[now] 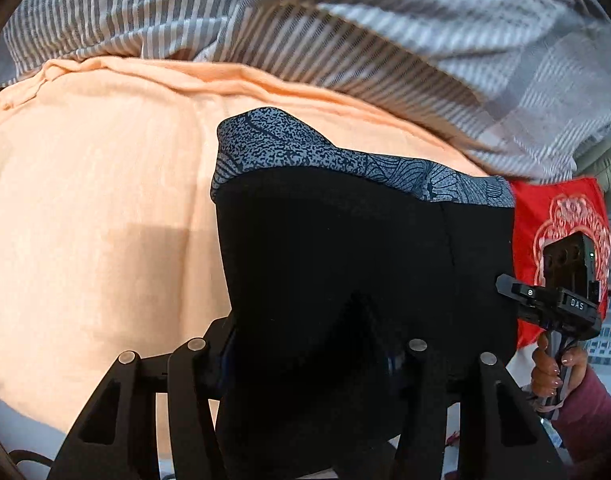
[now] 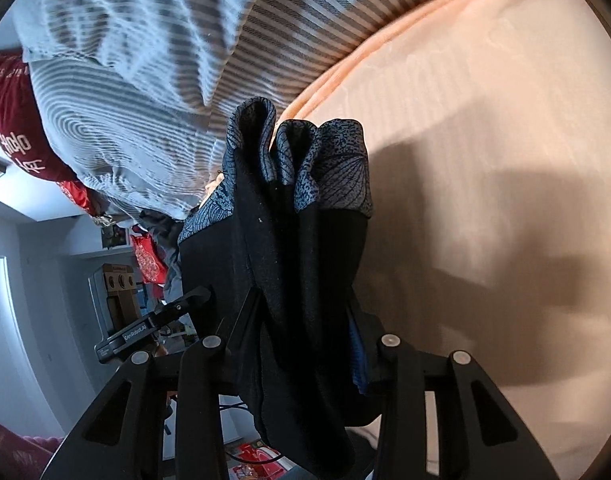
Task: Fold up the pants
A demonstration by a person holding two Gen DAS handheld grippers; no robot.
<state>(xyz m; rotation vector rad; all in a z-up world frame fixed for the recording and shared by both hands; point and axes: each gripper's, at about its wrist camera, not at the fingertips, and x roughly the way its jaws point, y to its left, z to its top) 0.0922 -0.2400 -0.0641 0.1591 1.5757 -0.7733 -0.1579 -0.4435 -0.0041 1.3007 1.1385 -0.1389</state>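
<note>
The pants (image 1: 337, 248) are black with a blue-grey patterned waistband (image 1: 325, 156). They hang lifted above the peach sheet (image 1: 97, 208). My left gripper (image 1: 317, 360) is shut on the black fabric, which drapes over its fingers. My right gripper (image 2: 301, 344) is shut on the pants (image 2: 289, 264) too, with the waistband (image 2: 325, 168) bunched in folds beyond the fingers. The right gripper's body shows in the left wrist view (image 1: 561, 300), held by a hand at the pants' right edge. The left gripper's body shows in the right wrist view (image 2: 153, 324) at the left.
A grey-and-white striped blanket (image 1: 345, 28) lies heaped at the far side of the bed, also in the right wrist view (image 2: 153, 60). A red patterned cushion (image 1: 561, 216) is at the right. A dark red pillow (image 2: 17, 128), cardboard boxes (image 2: 119, 296) and a white wall are at the left.
</note>
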